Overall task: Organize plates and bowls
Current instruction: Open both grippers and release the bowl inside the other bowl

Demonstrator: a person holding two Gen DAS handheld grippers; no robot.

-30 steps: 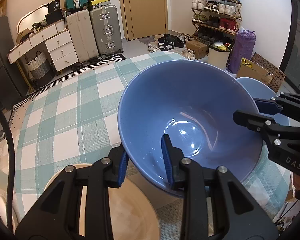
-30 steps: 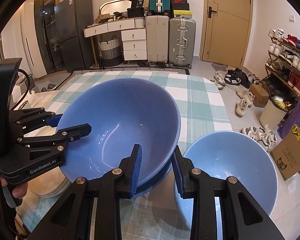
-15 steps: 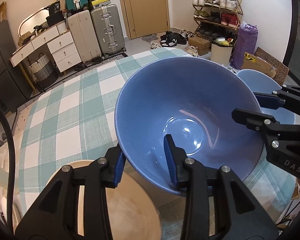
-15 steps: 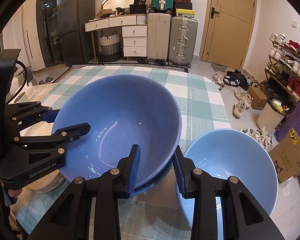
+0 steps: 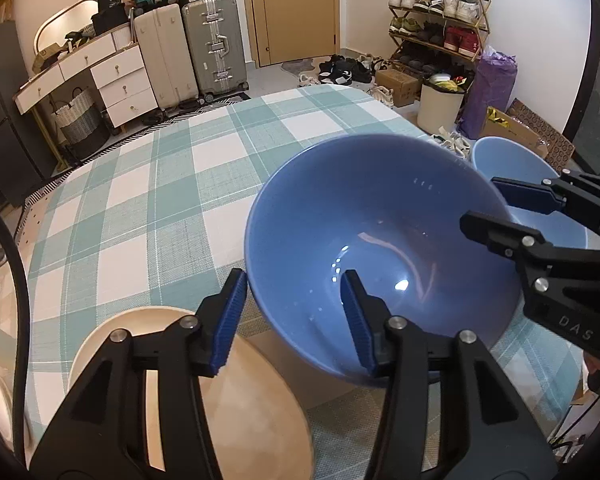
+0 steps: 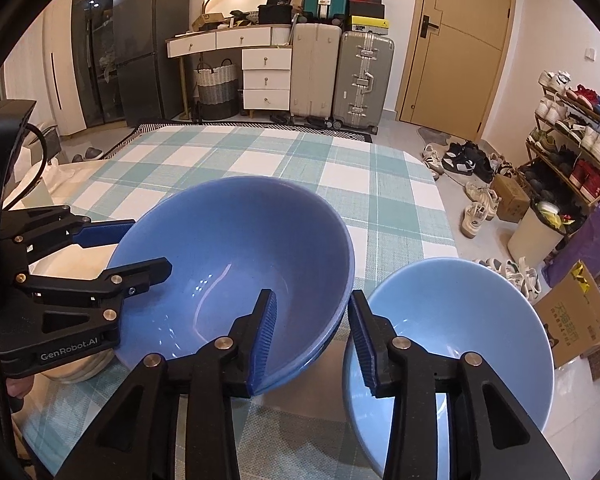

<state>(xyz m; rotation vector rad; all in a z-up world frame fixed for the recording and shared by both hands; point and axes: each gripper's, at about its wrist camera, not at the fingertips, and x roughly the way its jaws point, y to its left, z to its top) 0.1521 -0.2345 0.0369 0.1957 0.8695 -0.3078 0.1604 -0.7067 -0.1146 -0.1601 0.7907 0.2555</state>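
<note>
From the left wrist, the left gripper straddles the near rim of the dark blue bowl on the desk, jaws just opened, pads off it. From the right wrist, the right gripper likewise straddles the opposite rim, jaws freshly parted; the pale blue bowl sits just beside.

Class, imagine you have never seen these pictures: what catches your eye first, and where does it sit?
A big blue bowl sits mid-table on the checked tablecloth, nested in another like it. The left gripper and right gripper straddle opposite sides of its rim, jaws just opened. A paler blue bowl sits right, a cream plate left.
</note>
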